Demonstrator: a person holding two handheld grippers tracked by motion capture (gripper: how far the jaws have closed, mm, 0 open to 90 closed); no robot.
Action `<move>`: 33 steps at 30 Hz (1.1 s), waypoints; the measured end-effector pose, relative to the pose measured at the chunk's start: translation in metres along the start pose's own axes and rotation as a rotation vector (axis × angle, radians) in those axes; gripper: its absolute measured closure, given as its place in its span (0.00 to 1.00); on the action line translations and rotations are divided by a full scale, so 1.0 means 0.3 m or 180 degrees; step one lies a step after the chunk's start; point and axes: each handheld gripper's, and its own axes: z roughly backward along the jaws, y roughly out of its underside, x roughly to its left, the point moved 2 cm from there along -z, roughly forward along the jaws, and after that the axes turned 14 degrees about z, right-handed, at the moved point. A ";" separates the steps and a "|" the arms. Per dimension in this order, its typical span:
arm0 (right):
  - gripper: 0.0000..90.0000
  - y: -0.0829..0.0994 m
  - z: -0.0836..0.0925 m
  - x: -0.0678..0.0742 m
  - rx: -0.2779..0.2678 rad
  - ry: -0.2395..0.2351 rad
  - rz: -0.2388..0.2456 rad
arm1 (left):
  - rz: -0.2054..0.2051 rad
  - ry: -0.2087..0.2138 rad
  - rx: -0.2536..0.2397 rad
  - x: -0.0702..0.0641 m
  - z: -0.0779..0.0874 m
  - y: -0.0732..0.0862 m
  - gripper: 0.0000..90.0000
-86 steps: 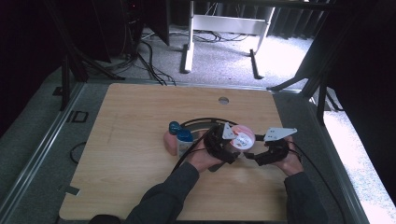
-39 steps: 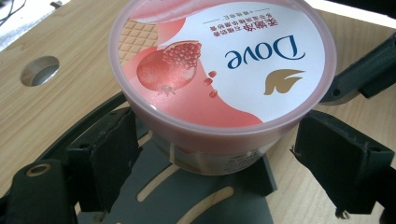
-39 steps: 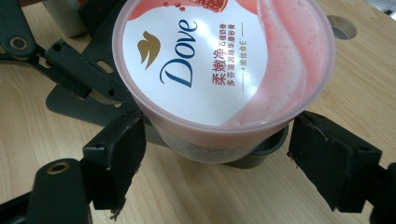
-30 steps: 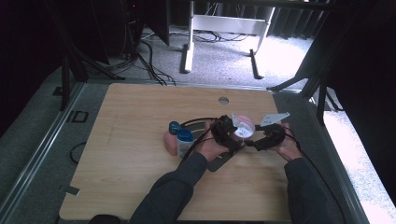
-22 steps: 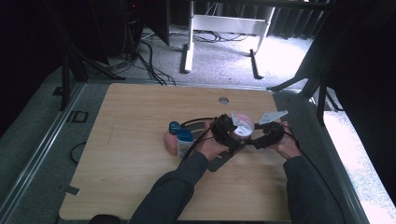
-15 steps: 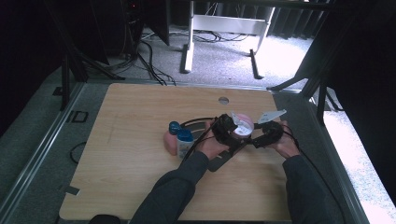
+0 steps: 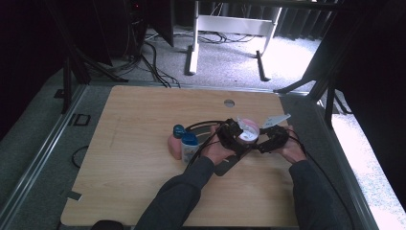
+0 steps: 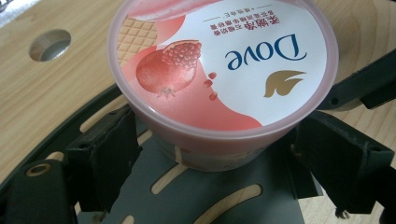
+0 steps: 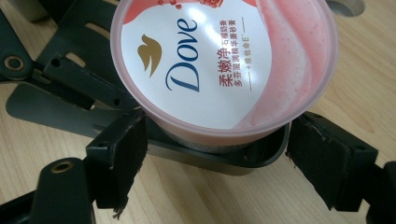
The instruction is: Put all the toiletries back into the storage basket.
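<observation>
**Two grippers closing in on a lidded tub**

The tub (image 7: 248, 130), a pink cup with a sealed lid printed "Dove" and a pomegranate, is the landmark. It stands upright on the table (image 7: 134, 120), below the round hole (image 7: 229, 102) in the board. The lid is on, so the contents are hidden.

The left gripper (image 7: 231, 136) comes at the tub from its left, the right gripper (image 7: 268, 140) from its right. In the left gripper view the jaws stand on either side of the tub's wall (image 8: 215, 154), apart from it or barely touching; whether they press cannot be told. In the right gripper view the jaws are spread wide, the tub (image 9: 224, 70) between them with a gap showing at each pad.

The step in hand appears to be taking hold of the tub. The next move likely calls for one gripper to close on the wall below the rim.

Left of the tub, well apart, stand a blue-capped bottle (image 7: 190, 145) and a pink item (image 7: 174, 146), touching each other.
</observation>
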 end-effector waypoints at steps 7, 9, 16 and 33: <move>0.22 0.010 -0.019 0.006 0.0087 -0.0031 -0.0014 | 0.0042 0.0051 0.0052 0.004 -0.022 0.017 0.15; 0.23 0.015 -0.026 0.007 0.0115 -0.0043 -0.0033 | 0.0031 0.0057 0.0078 0.006 -0.029 0.020 0.15; 0.24 0.011 -0.032 0.010 0.0232 -0.0031 0.0009 | 0.0078 0.0095 0.0094 0.010 -0.042 0.029 0.16; 0.20 0.020 -0.010 0.003 0.0285 0.0009 -0.0051 | 0.0122 0.0173 0.0091 0.020 -0.046 0.047 0.21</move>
